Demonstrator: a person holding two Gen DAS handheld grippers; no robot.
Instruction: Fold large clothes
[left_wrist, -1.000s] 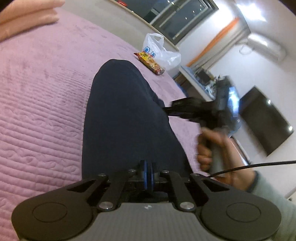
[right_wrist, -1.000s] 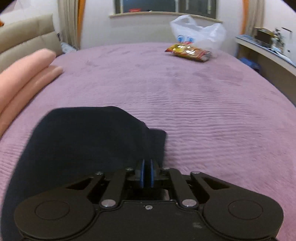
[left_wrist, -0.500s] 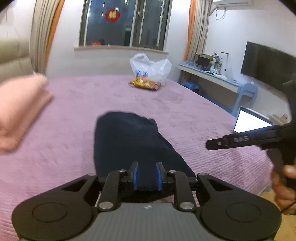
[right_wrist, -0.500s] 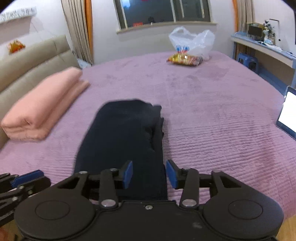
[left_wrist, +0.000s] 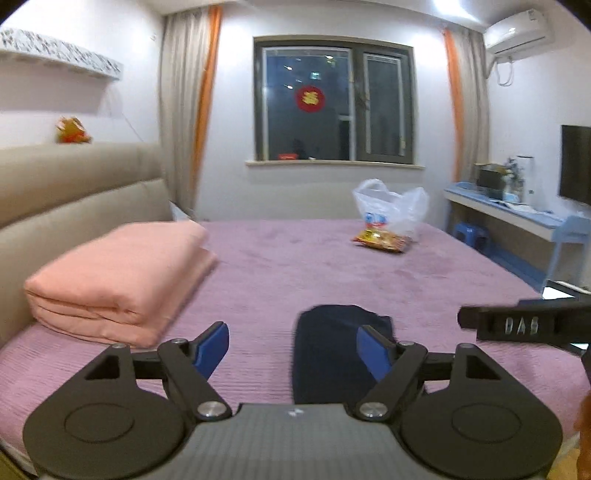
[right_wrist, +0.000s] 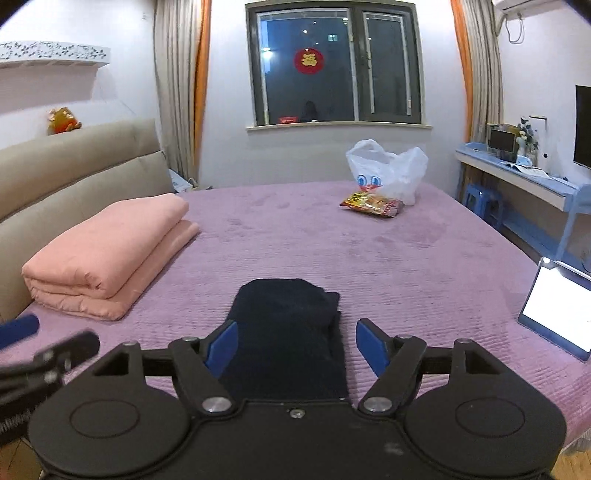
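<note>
Garment (right_wrist: 288, 332), dark and folded narrow, was seen lying at the near edge of the bed (right_wrist: 369, 251). Left gripper (left_wrist: 295, 349) and right gripper (right_wrist: 295, 341) had just been opening, nothing held. Fold judged released; next, the bundle would need squaring or setting aside.

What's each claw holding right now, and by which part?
Nothing. The left claw and right claw both stand open, jaws just opened, nothing between the pads. The folded dark garment lies free on the bed.
</note>
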